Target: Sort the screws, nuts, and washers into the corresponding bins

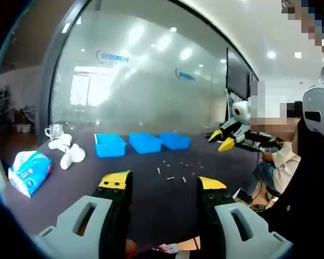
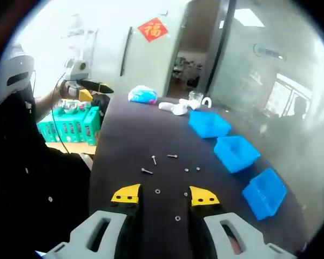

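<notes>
Three blue bins [image 1: 145,142] stand in a row along the far side of the dark table [image 1: 86,167]. Loose screws and small parts [image 1: 173,171] lie scattered before them. My left gripper [image 1: 163,182] hovers open over the near table edge, nothing between its yellow tips. In the right gripper view my right gripper [image 2: 165,195] is open above the table [image 2: 129,135], with a washer [image 2: 158,191] between its tips on the surface. Screws [image 2: 147,171] lie just ahead, the bins [image 2: 236,152] to the right. The right gripper [image 1: 222,139] also enters the left gripper view from the right.
A tissue pack [image 1: 29,171], white objects [image 1: 67,151] and a glass mug [image 1: 54,131] sit at the table's left end. A seated person [image 1: 278,156] is at the right. Green boxes [image 2: 70,127] stand beside the table. A glass wall runs behind the bins.
</notes>
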`<state>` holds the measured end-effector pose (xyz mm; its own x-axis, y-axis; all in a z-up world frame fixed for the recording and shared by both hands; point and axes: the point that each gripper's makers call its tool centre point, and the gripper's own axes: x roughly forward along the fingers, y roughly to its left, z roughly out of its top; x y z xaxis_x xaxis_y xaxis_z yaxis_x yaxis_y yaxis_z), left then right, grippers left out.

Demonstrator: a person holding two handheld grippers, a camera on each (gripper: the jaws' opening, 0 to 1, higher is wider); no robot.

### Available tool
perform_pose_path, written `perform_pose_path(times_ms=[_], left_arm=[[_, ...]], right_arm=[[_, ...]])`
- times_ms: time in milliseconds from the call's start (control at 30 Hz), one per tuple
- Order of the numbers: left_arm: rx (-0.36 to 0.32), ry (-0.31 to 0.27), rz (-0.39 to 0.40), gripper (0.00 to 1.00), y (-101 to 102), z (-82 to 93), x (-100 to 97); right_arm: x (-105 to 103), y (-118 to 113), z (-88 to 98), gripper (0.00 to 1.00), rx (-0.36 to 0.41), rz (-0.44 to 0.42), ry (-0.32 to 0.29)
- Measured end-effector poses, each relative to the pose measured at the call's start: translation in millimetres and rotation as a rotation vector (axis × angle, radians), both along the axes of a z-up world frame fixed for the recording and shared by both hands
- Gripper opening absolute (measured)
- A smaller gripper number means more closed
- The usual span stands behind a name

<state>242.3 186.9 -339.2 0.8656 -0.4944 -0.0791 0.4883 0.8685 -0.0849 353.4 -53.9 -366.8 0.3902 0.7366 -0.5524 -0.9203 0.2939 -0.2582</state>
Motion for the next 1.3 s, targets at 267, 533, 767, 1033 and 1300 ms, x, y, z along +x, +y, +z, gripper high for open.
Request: perform_pose_path(times_ms=[267,533,767,1033,1300], left_arm=[[-0.001,0.007,0.023,0.46,8.4,-2.6,-3.8],[-0.001,0.014,0.034,0.46,12.4,-6.4,-4.4],[0.0,0.019,0.038,0.46,15.0,-9.8,-3.0],[-0.006,0.031,0.033,0.46,14.6,-15.5,-2.0],[-0.017,0.039,0.036,0.46,15.4,-19.0,-1.7]], right_arm=[[12.7,35.5,-6.1,0.28,-0.073,0.084,0.024],[15.5,60.9,-16.4,0.26,-0.156,0.162,0.059],[12.6,78.5,-28.9,0.25,-0.246,0.214,0.105],[10.7,86.4,-38.1,0.23,-0.371,0.277,0.13],[7.2,91.8,-42.5,0.22,-0.495,0.332,0.151]])
